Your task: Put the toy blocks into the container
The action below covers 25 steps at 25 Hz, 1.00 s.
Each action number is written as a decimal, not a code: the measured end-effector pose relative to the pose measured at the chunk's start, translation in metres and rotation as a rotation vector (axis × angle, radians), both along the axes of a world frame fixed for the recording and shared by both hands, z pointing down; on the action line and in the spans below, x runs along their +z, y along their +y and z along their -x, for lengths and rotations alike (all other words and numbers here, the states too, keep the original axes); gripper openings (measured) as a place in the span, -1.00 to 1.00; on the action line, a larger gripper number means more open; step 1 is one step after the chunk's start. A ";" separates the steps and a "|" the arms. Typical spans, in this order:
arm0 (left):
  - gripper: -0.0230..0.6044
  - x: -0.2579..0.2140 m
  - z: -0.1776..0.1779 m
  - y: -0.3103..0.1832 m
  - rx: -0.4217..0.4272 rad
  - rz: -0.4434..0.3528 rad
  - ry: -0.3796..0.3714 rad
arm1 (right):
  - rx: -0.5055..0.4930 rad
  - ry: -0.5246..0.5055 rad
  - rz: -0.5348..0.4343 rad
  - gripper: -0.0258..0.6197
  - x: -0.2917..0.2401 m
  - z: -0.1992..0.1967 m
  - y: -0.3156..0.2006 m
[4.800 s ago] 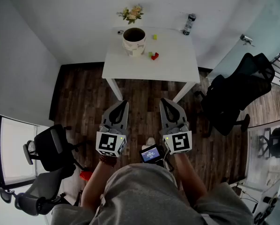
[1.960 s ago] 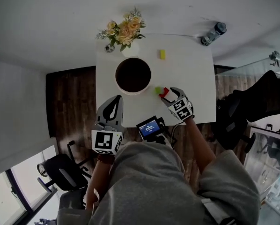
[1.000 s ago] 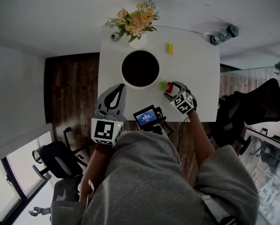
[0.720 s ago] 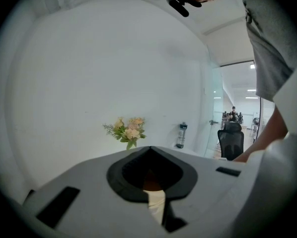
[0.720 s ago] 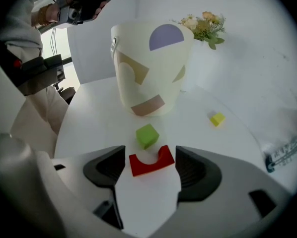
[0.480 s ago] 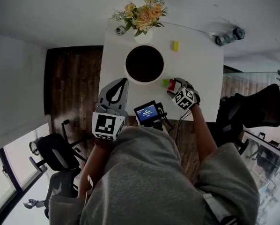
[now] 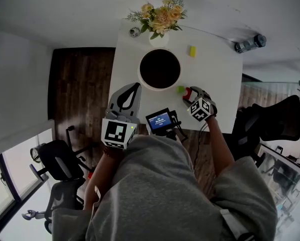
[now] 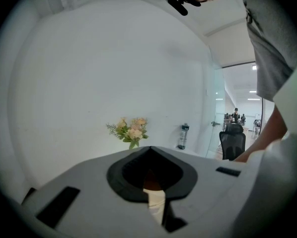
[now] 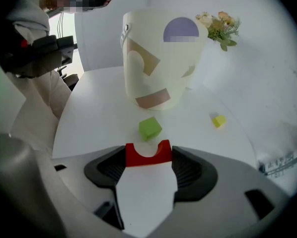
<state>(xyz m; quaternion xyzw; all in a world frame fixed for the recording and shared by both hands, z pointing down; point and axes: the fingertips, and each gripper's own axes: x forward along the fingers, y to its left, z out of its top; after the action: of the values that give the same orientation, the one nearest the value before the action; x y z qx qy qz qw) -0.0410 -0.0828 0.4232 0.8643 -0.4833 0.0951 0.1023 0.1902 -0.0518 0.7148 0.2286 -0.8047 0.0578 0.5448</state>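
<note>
Head view: a white, smooth worktop (image 7: 217, 79) stands on a dark plank floor (image 7: 82, 79) beside a pale wall, with a black chair (image 7: 57, 157) at 8 o'clock. The round container (image 7: 160, 69) shows a dark inside and a cream rim. Flowers (image 7: 161, 15) stand at its 12 o'clock and a bottle (image 7: 249, 43) lies towards 2. The yellow block (image 7: 192, 50) is at the container's 1 o'clock and well apart from it. The green block (image 7: 180, 89) sits near its 4 o'clock, just beside the right claw (image 7: 192, 92). The left claw (image 7: 135, 87) hangs at the container's 7 o'clock.

Left gripper view: the left claw (image 8: 149, 150) is clenched tip to tip on nothing, and the container's cream wall shows through the gap behind the tips.

Right gripper view: the right claw (image 9: 148, 157) clamps the red block (image 9: 138, 156), a matte arch with a half-round notch facing away. The green block (image 9: 150, 128) is a cube just ahead at 12 o'clock, apart from the red one. Behind it the tapered cream container (image 9: 161, 58) carries tan shapes. The yellow block (image 9: 218, 120) lies at 2 o'clock.
</note>
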 end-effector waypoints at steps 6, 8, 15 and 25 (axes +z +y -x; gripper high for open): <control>-0.91 0.003 0.000 -0.002 0.002 0.005 0.013 | 0.056 -0.057 -0.127 -0.02 -0.067 0.000 -0.030; -0.91 0.003 -0.001 -0.003 0.002 0.003 0.018 | 0.029 -0.060 -0.170 -0.02 -0.094 0.002 -0.042; -0.91 0.002 0.002 -0.008 -0.018 -0.004 0.040 | -0.090 -0.104 -0.348 -0.03 -0.200 0.037 -0.095; -0.91 -0.006 0.032 -0.008 -0.090 -0.020 0.041 | -0.519 0.007 -0.296 -0.03 -0.197 0.146 -0.100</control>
<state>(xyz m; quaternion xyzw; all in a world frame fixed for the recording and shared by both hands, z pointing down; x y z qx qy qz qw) -0.0729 -0.0911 0.4173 0.8444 -0.5204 0.0676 0.1077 0.0441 -0.1522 0.5180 0.0922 -0.8340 -0.2022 0.5050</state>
